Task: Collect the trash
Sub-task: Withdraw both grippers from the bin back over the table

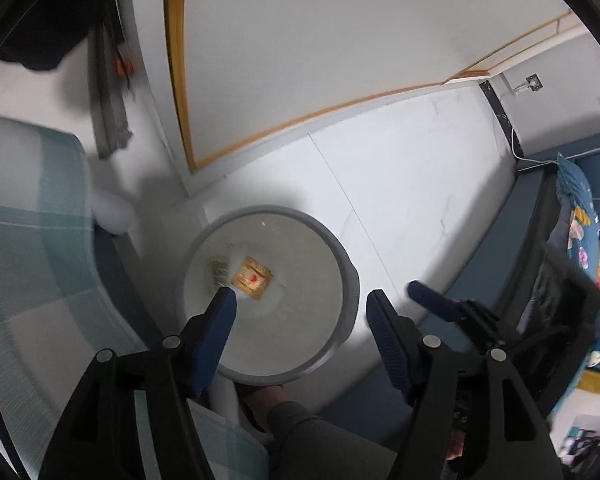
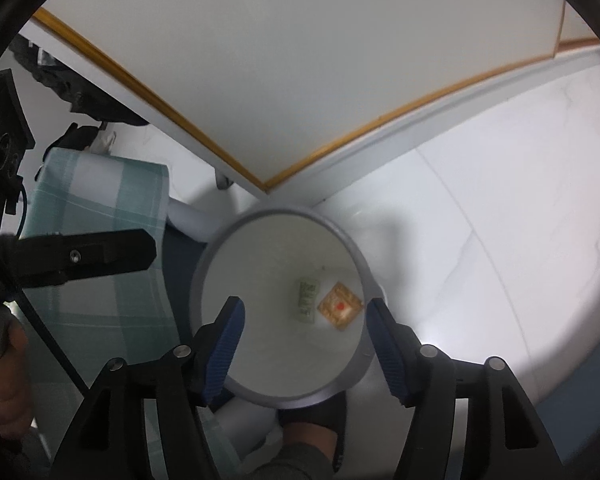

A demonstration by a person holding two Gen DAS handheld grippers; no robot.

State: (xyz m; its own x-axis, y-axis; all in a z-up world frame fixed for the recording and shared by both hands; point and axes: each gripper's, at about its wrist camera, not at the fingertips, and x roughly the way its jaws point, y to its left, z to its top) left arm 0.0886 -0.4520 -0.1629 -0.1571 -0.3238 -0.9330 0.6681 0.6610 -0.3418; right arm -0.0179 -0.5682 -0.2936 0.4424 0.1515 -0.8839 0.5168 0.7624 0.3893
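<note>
A round grey trash bin [image 1: 350, 280] stands on the white floor, seen from above. Inside it lie an orange square wrapper with a red dot [image 1: 253, 279] and a small green-white wrapper [image 1: 220, 270]. My left gripper [image 1: 302, 306] is open and empty above the bin. In the right wrist view the same bin [image 2: 204, 272] holds the orange wrapper [image 2: 340, 306] and the green wrapper [image 2: 307, 295]. My right gripper [image 2: 304, 314] is open and empty above the bin. The right gripper's blue fingers [image 1: 424, 294] show at the right of the left wrist view.
A white cabinet with a wooden edge [image 1: 300, 60] stands behind the bin. A green checked cloth [image 1: 28, 240] covers furniture at the left. Dark blue furniture [image 1: 540, 208] with printed fabric is at the right. The person's foot [image 2: 312, 436] is below the bin.
</note>
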